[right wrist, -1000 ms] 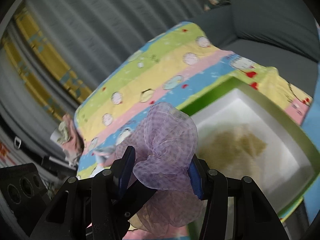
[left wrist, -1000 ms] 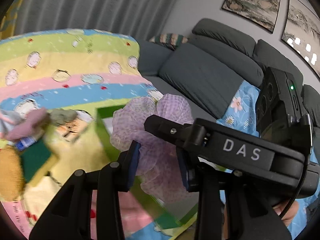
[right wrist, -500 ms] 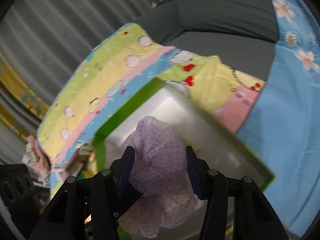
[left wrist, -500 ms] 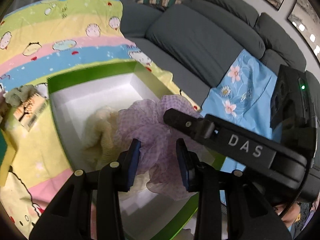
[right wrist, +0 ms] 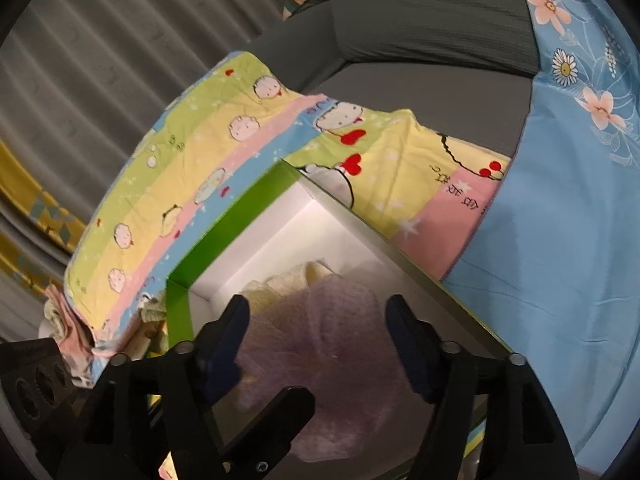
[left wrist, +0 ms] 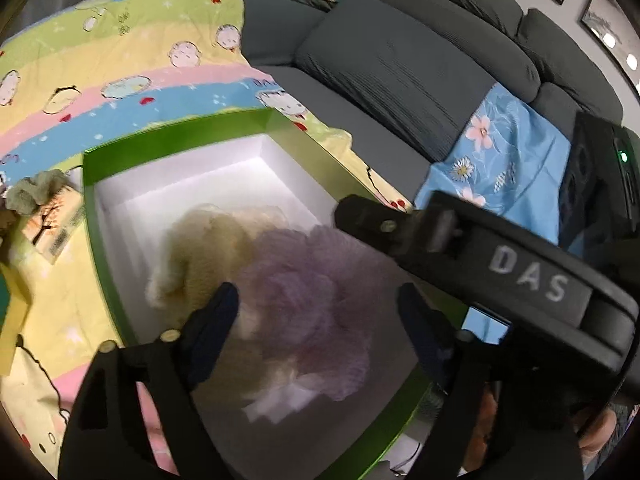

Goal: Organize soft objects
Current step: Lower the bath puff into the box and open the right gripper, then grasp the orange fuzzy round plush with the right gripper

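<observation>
A crumpled lilac mesh pouf lies inside a green, white-lined box, touching a cream fluffy cloth.

A grey sofa bears a blue floral cloth beside the striped cartoon sheet.

left tool spread wide, right tool likewise

Purple mesh pouf between spread tongs — inside green box.
</observation>
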A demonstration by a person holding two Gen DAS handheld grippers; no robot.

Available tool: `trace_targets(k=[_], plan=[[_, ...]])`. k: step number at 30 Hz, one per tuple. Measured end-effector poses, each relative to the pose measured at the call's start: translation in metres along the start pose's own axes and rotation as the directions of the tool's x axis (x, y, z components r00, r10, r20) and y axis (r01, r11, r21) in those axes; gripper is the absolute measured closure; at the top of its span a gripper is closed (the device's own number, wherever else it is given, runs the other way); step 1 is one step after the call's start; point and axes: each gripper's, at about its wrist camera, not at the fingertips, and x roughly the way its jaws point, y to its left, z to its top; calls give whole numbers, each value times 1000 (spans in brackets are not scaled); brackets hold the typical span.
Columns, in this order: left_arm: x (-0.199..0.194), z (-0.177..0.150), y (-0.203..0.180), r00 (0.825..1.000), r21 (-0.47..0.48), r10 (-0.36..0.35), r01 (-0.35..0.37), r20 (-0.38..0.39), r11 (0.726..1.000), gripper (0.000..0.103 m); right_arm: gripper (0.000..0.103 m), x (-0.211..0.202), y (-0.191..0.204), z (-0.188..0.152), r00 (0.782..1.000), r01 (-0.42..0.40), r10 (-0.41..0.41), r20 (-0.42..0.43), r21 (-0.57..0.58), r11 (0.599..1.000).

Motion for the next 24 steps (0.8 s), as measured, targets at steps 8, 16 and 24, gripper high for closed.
trace_targets(k=[8, 16, 24], plan=[[-36, -5, 22, 997, -39, -2, 5, 75, 999, 19, 15, -17, 9, 0, 996, 5, -5, 84, -2, 1000], [-98, -34, 86, 971, -182, 133, -97, 199, 978, 1, 8, -30, 33, -7, 985, -44, 56, 166, -74, 996], [-168, -88, 177, 873, -365, 437, -343, 215, 865, 1, 7, -32, 81, -24, 974, -124, 156, 165, -188, 974]])
